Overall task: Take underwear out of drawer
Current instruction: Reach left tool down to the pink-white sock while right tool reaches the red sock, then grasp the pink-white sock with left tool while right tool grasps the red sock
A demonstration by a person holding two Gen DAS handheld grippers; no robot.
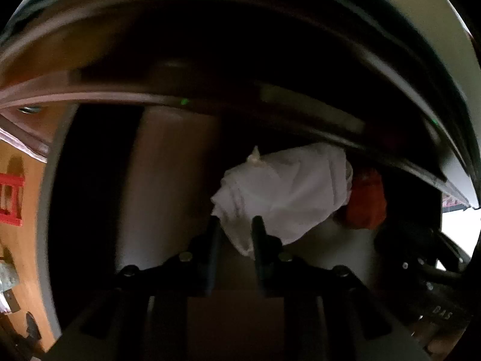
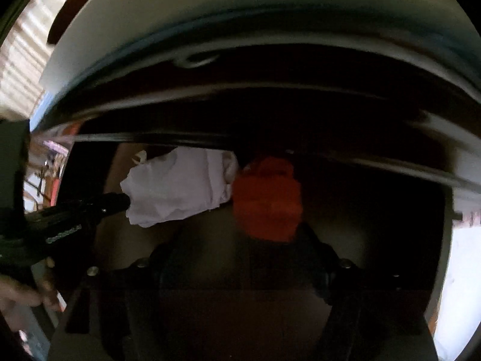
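Note:
I am looking down into an open drawer (image 1: 168,180), dark under the cabinet's edge. A crumpled white underwear piece (image 1: 285,192) lies in it, and my left gripper (image 1: 237,225) is shut on its near corner. Right beside it sits a bunched orange-red underwear piece (image 1: 366,201). In the right wrist view the orange-red piece (image 2: 267,198) lies between the wide-spread fingers of my right gripper (image 2: 242,231). That gripper is open and its pads do not press the cloth. The left gripper (image 2: 126,203) comes in from the left, pinching the white piece (image 2: 177,186).
The cabinet's front edge (image 2: 270,96) overhangs the drawer's far part. A person's hand (image 2: 24,297) shows at the lower left. Outside the drawer to the left are a wooden floor (image 1: 27,240) and a red frame (image 1: 10,198). A bright surface (image 2: 463,270) lies to the right.

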